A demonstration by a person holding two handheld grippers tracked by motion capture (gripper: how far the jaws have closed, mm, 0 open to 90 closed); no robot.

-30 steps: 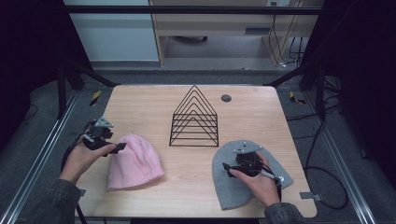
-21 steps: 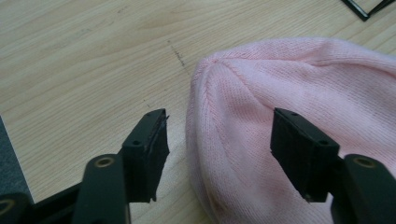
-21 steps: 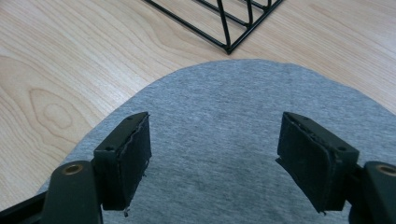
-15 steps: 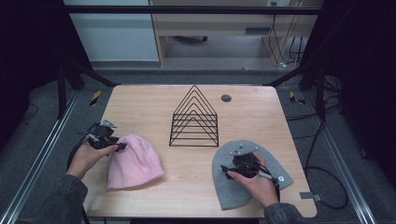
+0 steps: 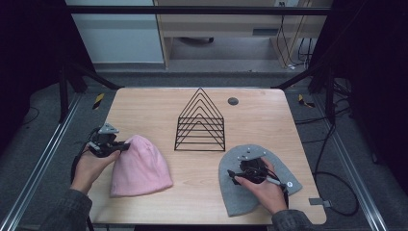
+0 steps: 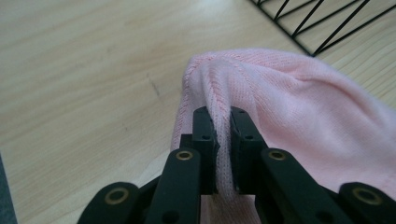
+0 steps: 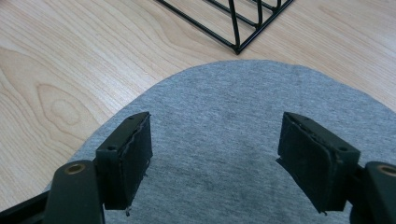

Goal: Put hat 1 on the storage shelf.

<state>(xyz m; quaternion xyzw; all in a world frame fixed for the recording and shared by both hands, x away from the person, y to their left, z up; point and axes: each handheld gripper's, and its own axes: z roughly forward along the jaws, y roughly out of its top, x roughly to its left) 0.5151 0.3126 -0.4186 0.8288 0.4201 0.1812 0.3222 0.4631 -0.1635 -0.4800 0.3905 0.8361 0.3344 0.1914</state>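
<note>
A pink knit hat [image 5: 139, 166] lies flat at the front left of the wooden table [image 5: 269, 120]. My left gripper [image 5: 120, 146] is shut on its upper left edge, and in the left gripper view a raised fold of the pink hat [image 6: 280, 98] is pinched between the jaws of the left gripper [image 6: 223, 122]. A grey hat [image 5: 240, 197] lies at the front right. My right gripper [image 5: 236, 174] hovers over its middle. The right gripper view shows the right gripper [image 7: 215, 149] open, jaws wide apart above the grey hat [image 7: 233, 126].
A black wire rack [image 5: 200, 122] of nested triangles stands at the table's middle, just beyond both hats. A small dark disc [image 5: 233, 101] lies behind it to the right. Cables trail off both sides of the table.
The left hand and gripper shifted slightly toward the table's front while holding the pink hat's edge. The right gripper stayed over the grey hat.
</note>
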